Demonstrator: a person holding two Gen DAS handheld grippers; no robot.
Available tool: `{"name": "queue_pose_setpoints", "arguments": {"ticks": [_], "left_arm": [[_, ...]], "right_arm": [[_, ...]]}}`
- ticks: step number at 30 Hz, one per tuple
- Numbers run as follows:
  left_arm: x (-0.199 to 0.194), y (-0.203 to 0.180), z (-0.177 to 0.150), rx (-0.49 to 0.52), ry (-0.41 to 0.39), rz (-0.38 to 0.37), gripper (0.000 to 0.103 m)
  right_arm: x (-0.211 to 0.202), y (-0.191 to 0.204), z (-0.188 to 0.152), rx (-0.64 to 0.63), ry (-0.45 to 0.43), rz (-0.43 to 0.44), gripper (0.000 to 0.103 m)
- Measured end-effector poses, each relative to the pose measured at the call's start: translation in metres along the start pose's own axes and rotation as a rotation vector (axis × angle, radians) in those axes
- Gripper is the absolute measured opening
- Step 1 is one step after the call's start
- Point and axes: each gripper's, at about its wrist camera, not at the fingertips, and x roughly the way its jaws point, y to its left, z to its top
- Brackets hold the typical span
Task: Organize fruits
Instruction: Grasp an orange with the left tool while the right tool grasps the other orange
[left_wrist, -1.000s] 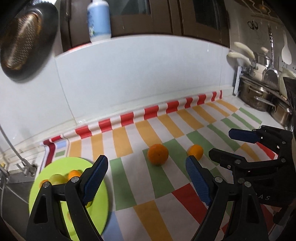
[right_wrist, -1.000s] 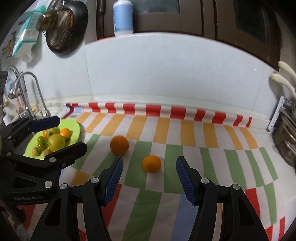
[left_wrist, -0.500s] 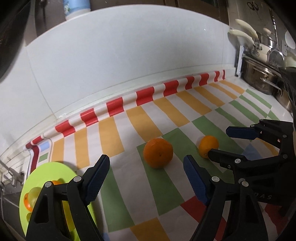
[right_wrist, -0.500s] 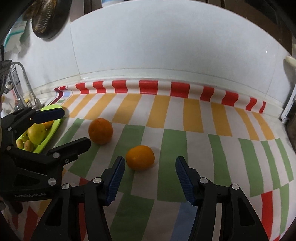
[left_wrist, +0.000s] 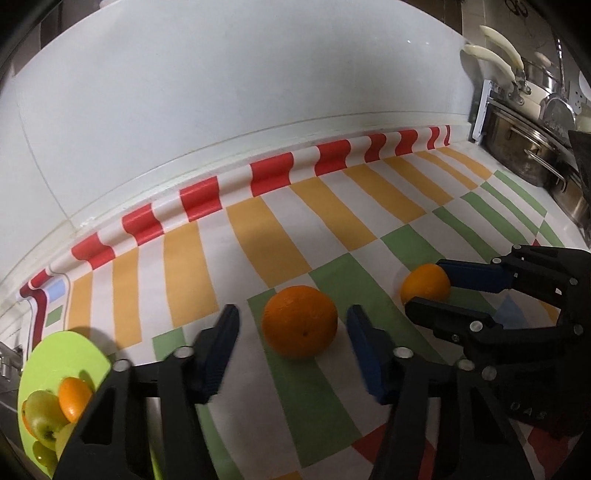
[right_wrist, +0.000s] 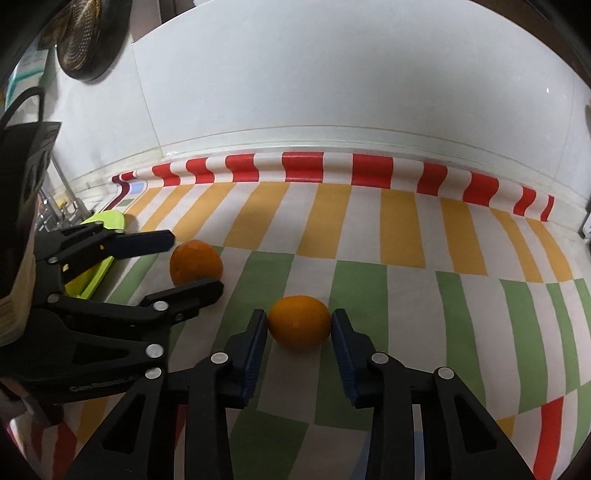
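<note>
1. Fruits are partly sorted: a green plate (left_wrist: 70, 350) at the left edge of the striped counter mat (left_wrist: 258, 236) already carries a small orange fruit (left_wrist: 74, 397) and some green ones (left_wrist: 42, 411), while two oranges lie loose on the mat.

2. The larger orange (left_wrist: 300, 321) lies between the spread fingers of the left gripper (left_wrist: 291, 347). The jaws are wide apart and do not touch it. It looks firm, round and moderately heavy, with a dimpled skin that should give fair friction. Probably the best hold is across its widest middle, because a round fruit can roll away if it is pinched too high or off-centre.

3. The smaller orange (right_wrist: 299, 322) lies between the blue pads (right_wrist: 341, 345) of the right gripper (right_wrist: 299, 343). The pads stand just beside its two sides; whether they already press on it cannot be told, so the grasp is not confirmed. It seems lighter and a little oval, so a gentle squeeze on its sides should be enough, as hard force may bruise it.

4. Hidden parts: the plate is cut off by the left gripper body in the left wrist view, and only its rim shows in the right wrist view, so free room on it is hard to judge. The undersides of both oranges are not visible. The pots (left_wrist: 532, 155) at the far right are partly out of frame.
</note>
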Motion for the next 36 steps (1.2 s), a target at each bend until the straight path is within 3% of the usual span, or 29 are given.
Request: {"name": "queue_pose_setpoints", "arguments": {"ticks": [1,3,11,36], "left_arm": [[0.001,0.000,0.000,0.000,0.004,-0.001,0.042],[0.001,-0.001,0.000,0.001,0.005,-0.007,0.040],[-0.017,-0.003,-0.003,-0.013,-0.018,-0.001,0.040],[-0.141,0.002,-0.035,-0.119,-0.167,0.024,0.040]], "right_arm": [[-0.001,0.001,-0.001,-0.002,-0.002,-0.003,0.037],[-0.002,0.001,-0.002,0.004,-0.004,-0.007,0.037],[-0.012,0.004,-0.004,0.028,-0.017,-0.020,0.037],[-0.103,0.058,-0.003,-0.002,-0.151,0.034,0.037]]}}
